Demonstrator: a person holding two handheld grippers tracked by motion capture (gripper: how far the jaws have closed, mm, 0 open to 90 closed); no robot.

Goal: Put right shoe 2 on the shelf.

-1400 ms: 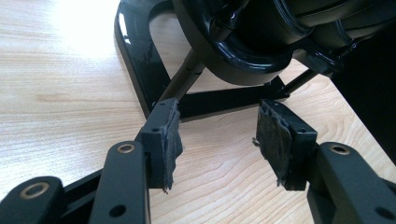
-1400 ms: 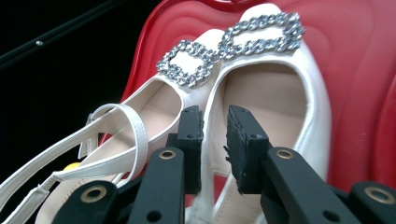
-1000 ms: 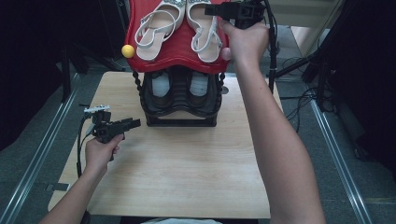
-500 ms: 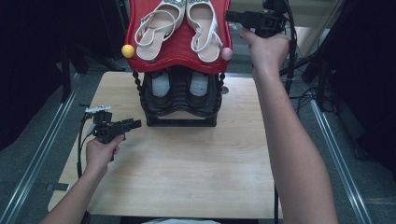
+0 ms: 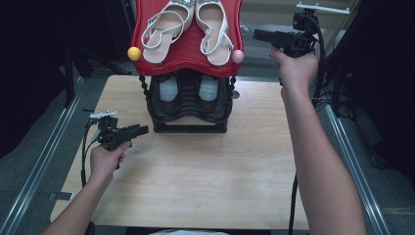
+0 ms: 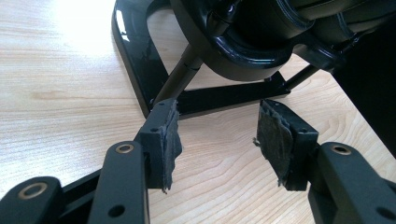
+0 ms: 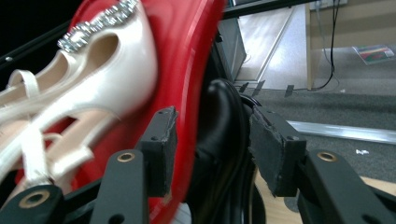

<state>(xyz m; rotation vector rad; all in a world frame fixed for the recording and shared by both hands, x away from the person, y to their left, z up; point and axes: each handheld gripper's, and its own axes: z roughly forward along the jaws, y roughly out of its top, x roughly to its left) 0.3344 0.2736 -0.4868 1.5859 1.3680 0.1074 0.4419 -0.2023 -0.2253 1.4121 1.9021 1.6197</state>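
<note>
Wooden table (image 5: 205,181) — sandals (image 5: 188,27) left of right hand-held gripper (image 5: 259,34).

A shoe rack (image 5: 188,105) stands on the desk (image 5: 205,171), at its far edge and a little left of the middle. A pair of shoes (image 5: 188,93) sits in the rack's lower tier. On top of the rack rests a tilted tray (image 5: 188,54), which carries a pair of sandals (image 5: 188,27) lying side by side. One ball (image 5: 134,53) sits at the tray's near left corner, another ball (image 5: 238,57) at its near right corner. The left gripper (image 5: 139,130) is low over the desk, just left of the rack's base. The right gripper (image 5: 259,35) is held to the right of the tray, near its right edge, above the desk's far right part.
</note>
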